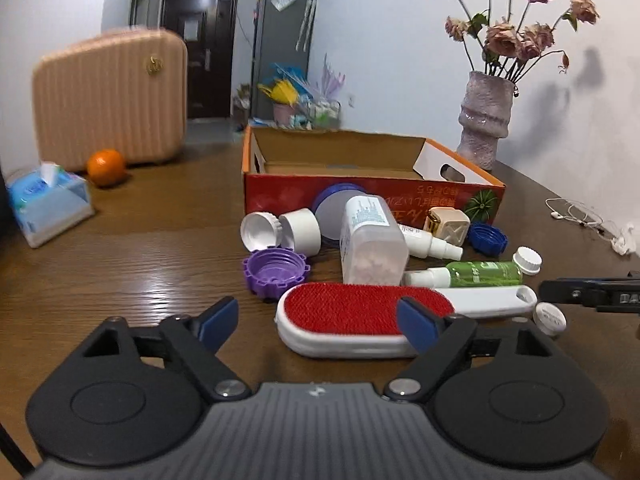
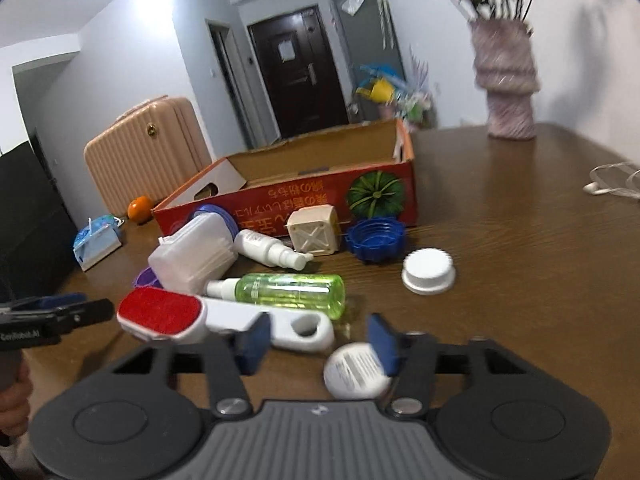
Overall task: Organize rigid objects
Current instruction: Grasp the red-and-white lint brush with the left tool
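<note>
A red cardboard box [image 1: 360,196] stands open on the brown table [image 1: 140,264]. In front of it lies a heap: a white translucent bottle [image 1: 372,240], a purple cap [image 1: 276,268], a green spray bottle [image 2: 292,288], a blue cap [image 2: 374,240] and a white cap [image 2: 428,270]. Nearest is a red-padded lint brush [image 1: 352,312]. My left gripper [image 1: 320,322] is open just short of its pad. My right gripper [image 2: 318,344] is open, with the brush's white handle [image 2: 296,328] lying loose between its fingers. A small round white jar [image 2: 352,372] lies beside the right finger.
A vase of dried roses [image 1: 484,120] stands at the back right, with white earphones [image 1: 580,216] on the table's right side. To the left are an orange [image 1: 106,168], a blue tissue pack [image 1: 48,200] and a pink suitcase [image 1: 112,96].
</note>
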The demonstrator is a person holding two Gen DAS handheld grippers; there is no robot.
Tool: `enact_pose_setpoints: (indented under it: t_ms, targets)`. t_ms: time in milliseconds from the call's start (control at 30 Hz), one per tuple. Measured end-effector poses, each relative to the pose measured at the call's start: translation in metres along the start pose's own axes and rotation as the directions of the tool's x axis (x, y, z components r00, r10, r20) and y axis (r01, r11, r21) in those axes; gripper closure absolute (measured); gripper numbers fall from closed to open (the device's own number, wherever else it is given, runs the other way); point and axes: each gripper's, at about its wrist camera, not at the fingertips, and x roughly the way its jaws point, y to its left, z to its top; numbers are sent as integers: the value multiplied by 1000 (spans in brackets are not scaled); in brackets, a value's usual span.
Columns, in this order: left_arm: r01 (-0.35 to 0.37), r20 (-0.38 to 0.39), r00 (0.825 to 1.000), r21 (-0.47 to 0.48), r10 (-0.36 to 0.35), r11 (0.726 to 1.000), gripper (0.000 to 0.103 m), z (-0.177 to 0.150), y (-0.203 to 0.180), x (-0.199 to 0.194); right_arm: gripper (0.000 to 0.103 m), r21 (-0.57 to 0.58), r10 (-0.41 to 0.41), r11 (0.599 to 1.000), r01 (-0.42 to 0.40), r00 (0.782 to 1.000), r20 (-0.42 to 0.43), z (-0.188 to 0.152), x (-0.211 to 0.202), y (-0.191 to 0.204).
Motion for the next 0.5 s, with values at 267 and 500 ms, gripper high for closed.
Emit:
enact_pose_setpoints:
  t_ms: [267, 500]
  targets:
    - [129, -92, 985, -162, -145, 978, 43, 6, 31, 40, 87, 1, 0, 1000, 0, 997, -71, 3, 32, -8]
    - [160, -89, 978, -242, -186, 957, 49, 3, 38, 37, 92, -7, -5, 1000, 4, 998, -66, 5, 34, -7]
